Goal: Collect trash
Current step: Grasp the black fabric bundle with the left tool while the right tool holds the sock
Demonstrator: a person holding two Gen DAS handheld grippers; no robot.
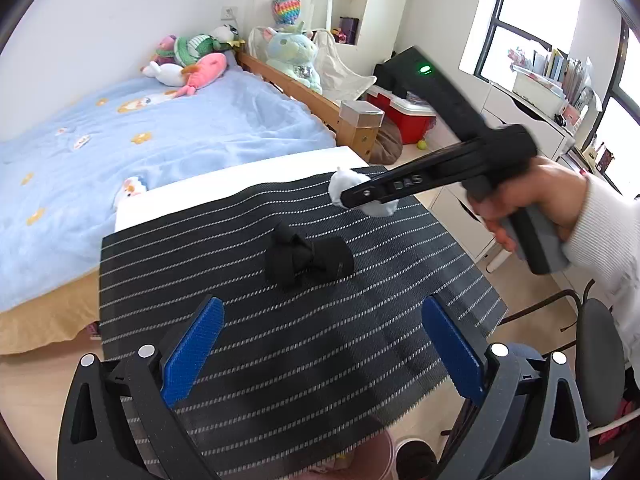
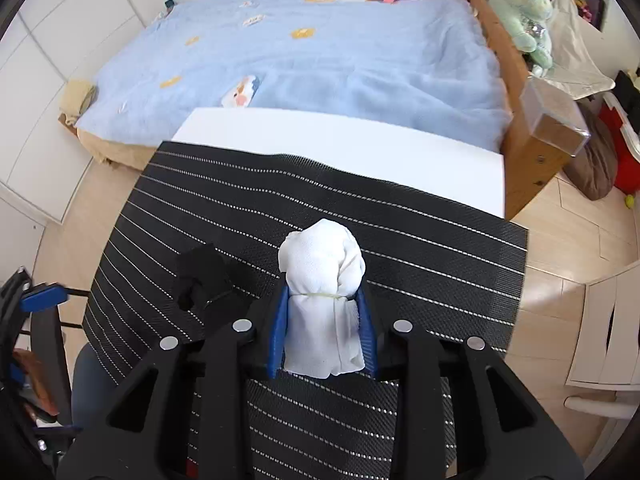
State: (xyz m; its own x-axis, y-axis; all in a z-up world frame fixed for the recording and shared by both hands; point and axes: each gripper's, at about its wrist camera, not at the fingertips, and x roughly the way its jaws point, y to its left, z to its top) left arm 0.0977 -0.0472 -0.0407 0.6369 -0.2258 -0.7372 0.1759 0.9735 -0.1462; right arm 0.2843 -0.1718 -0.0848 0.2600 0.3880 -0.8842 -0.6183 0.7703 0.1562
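two grippers work over a black mat with white dotted stripes (image 1: 280, 340) that covers a white table (image 1: 240, 176) beside a bed with a blue blanket (image 1: 160, 132). the right gripper (image 2: 325, 332) is clenched on a white cloth bundle tied with a rubber band (image 2: 324, 280), the blue pads (image 2: 280, 324) pressing its lower half while the rounded top sticks out ahead; from the left wrist view the bundle (image 1: 344, 184) is raised above the mat's far edge. the left gripper (image 1: 320, 344) hangs released, jaws wide, over the near part of the mat. a black knotted cloth (image 1: 308, 258) lies on the mat between them, touched by neither.
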